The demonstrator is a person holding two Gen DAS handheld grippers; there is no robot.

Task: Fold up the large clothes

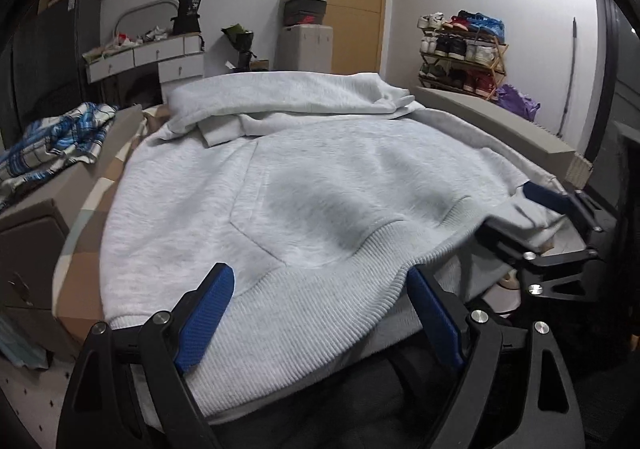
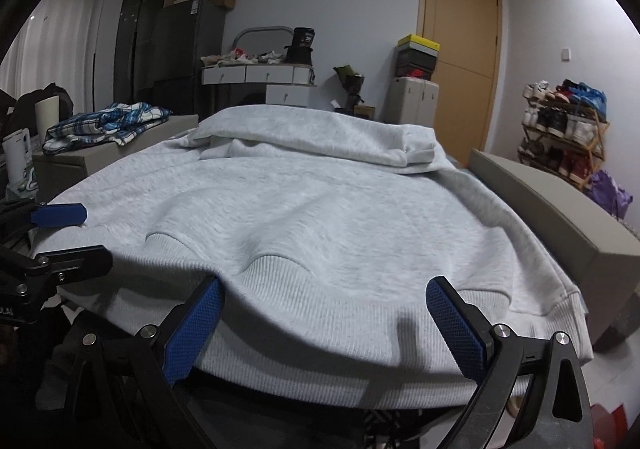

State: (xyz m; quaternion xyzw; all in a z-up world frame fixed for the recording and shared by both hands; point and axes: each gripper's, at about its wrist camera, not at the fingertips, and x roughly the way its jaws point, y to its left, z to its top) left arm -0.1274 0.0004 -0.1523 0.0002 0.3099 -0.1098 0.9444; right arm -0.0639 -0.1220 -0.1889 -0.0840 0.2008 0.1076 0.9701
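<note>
We see the grey hoodie (image 1: 304, 177) spread flat ahead of us, its length running away, ribbed hem (image 2: 344, 313) nearest. Our left tool (image 1: 320, 313) and right tool (image 2: 324, 321) gape wide, straddling that hem, gripping nothing.

Your left gripper (image 1: 320, 281) points slightly downward with its blue-padded fingers spread wide. Your right gripper (image 2: 324, 289) sits just beside it, fingers likewise apart, clamping nothing.
</note>
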